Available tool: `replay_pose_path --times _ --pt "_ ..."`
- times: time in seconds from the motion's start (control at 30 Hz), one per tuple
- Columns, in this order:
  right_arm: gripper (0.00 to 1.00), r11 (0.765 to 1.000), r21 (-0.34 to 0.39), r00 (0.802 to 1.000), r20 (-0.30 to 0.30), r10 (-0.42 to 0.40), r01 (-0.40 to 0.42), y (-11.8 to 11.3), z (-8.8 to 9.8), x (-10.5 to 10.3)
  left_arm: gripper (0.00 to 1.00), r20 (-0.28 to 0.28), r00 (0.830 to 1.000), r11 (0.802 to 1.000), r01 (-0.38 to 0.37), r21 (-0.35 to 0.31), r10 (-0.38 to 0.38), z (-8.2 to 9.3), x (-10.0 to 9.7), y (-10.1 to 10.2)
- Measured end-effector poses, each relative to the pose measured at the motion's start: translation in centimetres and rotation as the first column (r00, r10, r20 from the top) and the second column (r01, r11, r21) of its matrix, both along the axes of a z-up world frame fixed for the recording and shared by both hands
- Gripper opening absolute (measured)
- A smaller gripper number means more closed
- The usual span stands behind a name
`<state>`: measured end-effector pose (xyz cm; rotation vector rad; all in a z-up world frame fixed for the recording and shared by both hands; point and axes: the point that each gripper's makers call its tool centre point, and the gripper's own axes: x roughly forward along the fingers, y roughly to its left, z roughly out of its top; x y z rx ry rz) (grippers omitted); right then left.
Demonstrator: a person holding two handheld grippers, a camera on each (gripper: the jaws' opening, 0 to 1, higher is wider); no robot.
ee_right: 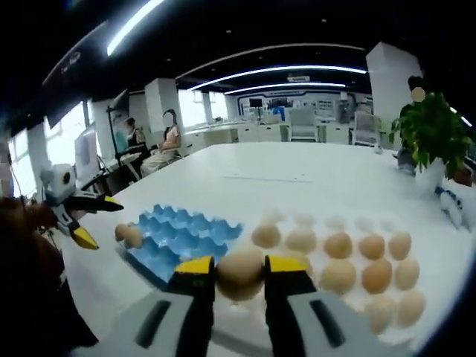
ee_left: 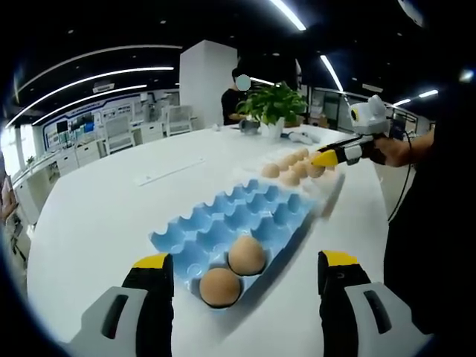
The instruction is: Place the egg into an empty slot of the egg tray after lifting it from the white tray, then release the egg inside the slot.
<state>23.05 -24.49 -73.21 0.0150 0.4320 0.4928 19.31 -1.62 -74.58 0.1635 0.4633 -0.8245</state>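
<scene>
Right claw (ee_right: 239, 277) clamped on an egg (ee_right: 239, 272) above white tray (ee_right: 387, 305) of eggs. Left claw (ee_left: 245, 274) wide, near blue egg tray (ee_left: 230, 223) holding two eggs on white table (ee_left: 97, 216).

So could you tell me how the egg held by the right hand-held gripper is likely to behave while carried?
The egg is probably fragile, so the right hand-held gripper should squeeze lightly. Its smooth, rounded shell may slip, and would likely roll if dropped outside the blue egg tray.
</scene>
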Motion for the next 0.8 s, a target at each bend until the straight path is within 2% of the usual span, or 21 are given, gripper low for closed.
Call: replay_pose_path --times 0.27,0.5,0.8 --pt "0.24 0.993 0.034 0.993 -0.012 0.118 -0.117 5.1 -0.1 -0.5 0.79 0.001 1.0 1.0 -0.007 0.001 0.007 0.0 0.1 0.2" --pt "0.24 0.972 0.054 0.974 -0.002 0.228 -0.228 9.5 0.3 -0.7 0.79 0.002 1.0 1.0 -0.014 0.001 0.014 0.1 0.0 0.4" --pt "0.24 0.952 0.054 0.953 -0.017 0.302 -0.3 12.1 -0.4 -0.8 0.79 0.003 1.0 1.0 -0.021 0.004 0.021 0.0 -0.2 0.6"
